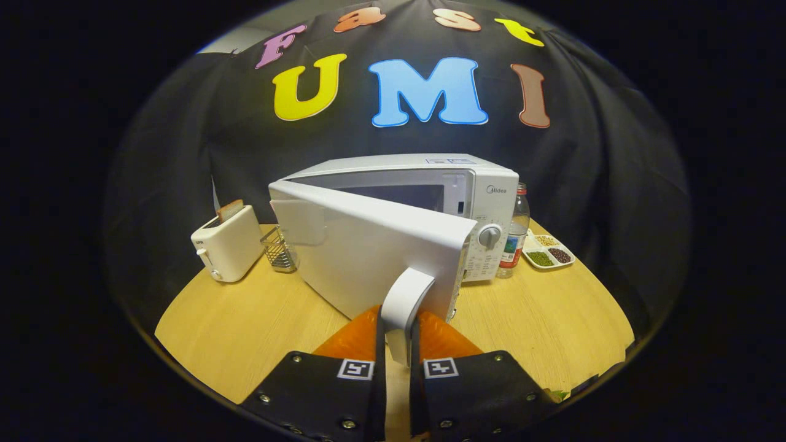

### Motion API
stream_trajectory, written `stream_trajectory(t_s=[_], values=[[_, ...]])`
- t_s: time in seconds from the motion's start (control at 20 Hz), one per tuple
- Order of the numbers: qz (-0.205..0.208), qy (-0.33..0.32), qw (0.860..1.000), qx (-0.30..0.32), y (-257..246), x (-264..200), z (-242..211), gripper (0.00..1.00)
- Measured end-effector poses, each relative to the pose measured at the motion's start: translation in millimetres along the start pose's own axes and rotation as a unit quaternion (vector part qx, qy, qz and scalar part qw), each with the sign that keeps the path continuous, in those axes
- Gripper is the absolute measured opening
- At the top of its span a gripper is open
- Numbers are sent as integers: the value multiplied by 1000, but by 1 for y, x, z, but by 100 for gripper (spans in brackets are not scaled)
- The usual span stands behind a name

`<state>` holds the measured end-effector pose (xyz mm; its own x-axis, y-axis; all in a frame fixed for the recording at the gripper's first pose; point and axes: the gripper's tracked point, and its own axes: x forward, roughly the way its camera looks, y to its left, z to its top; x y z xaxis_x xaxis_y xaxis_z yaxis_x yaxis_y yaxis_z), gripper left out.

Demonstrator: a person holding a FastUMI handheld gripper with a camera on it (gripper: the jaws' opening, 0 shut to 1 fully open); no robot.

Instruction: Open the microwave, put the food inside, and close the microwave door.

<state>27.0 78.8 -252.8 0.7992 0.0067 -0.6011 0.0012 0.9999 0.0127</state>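
A wooden table [245,319] holds a white microwave [430,190] with its door [362,252] swung partly open. Left stand a toaster [228,245] and wire basket [279,250]; right, a bottle [514,236] and bean tray [548,250]. The gripper [398,347] pinches the door handle [405,301].

microwave [466,184] cavity mostly hidden behind door [362,252], bottle [516,233] partly hidden

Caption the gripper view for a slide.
Hand-held gripper shut on white curved door handle, white microwave's door part open.
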Motion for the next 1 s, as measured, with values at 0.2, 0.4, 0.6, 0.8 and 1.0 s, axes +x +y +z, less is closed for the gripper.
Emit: stream_trajectory(t_s=[0.2,0.4,0.6,0.8,1.0], values=[[18,2,1000,3,34,-21,-15,25],[31,5,999,-3,67,-37,-31,42],[48,4,999,-14,99,-52,-43,47],[77,12,997,-26,133,-66,-55,47],[133,18,990,-50,172,-86,-66,47]])
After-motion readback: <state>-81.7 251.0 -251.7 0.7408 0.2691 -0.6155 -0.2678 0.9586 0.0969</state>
